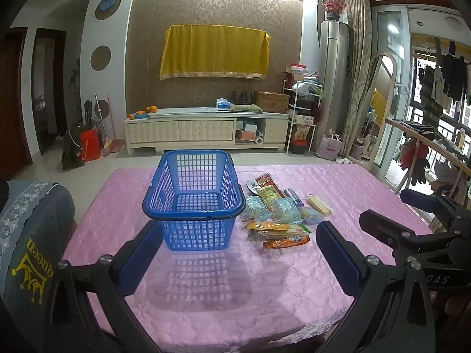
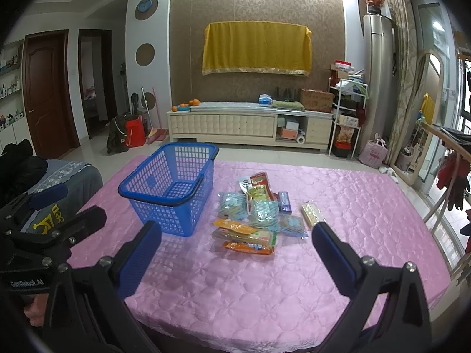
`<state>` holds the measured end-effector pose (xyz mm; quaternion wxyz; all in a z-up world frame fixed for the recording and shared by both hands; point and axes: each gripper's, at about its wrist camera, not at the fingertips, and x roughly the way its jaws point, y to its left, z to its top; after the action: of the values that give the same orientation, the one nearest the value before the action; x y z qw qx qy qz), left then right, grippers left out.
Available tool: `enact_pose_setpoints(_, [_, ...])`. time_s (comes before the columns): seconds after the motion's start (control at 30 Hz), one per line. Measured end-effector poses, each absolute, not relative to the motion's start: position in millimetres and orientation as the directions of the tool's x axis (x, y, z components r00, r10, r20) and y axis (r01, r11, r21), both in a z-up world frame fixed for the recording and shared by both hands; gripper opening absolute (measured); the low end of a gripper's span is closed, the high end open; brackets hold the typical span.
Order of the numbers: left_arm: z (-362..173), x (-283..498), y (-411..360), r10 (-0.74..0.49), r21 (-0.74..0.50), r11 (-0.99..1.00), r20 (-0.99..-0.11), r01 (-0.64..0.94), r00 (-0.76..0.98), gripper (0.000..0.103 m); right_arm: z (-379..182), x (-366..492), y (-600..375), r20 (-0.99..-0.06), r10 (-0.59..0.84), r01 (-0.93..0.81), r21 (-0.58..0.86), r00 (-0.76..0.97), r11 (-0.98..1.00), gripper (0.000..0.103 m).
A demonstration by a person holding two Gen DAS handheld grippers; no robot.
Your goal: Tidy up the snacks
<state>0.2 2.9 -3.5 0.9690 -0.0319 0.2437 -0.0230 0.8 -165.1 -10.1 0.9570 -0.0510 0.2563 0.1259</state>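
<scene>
An empty blue plastic basket (image 1: 194,203) (image 2: 170,188) stands on the pink quilted table (image 1: 206,288) (image 2: 338,206), left of centre. To its right lies a heap of snack packets (image 1: 279,214) (image 2: 253,217): pale blue ones, yellow and orange ones, a small purple one (image 2: 284,201) and a yellow bar (image 1: 319,204) (image 2: 310,213). My left gripper (image 1: 238,253) is open, held above the near table just short of the basket. My right gripper (image 2: 237,253) is open too, hovering short of the snack heap. Each gripper shows at the edge of the other's view.
A chair with a grey cover (image 1: 26,235) (image 2: 67,182) stands at the table's left side. A wooden rail (image 1: 426,144) with hanging clothes is off the right edge. A TV cabinet (image 1: 206,132) stands across the room.
</scene>
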Motion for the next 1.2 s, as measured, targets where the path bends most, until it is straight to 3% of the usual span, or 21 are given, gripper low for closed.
enact_pose_setpoints(1.2, [-5.4,-0.5,1.7,-0.067,-0.079,0.996,-0.484,0.032,0.872,0.103,-14.8,-2.2,-170.4,-0.513,0.241,-0.279,0.002,0.824,0.96,0.103])
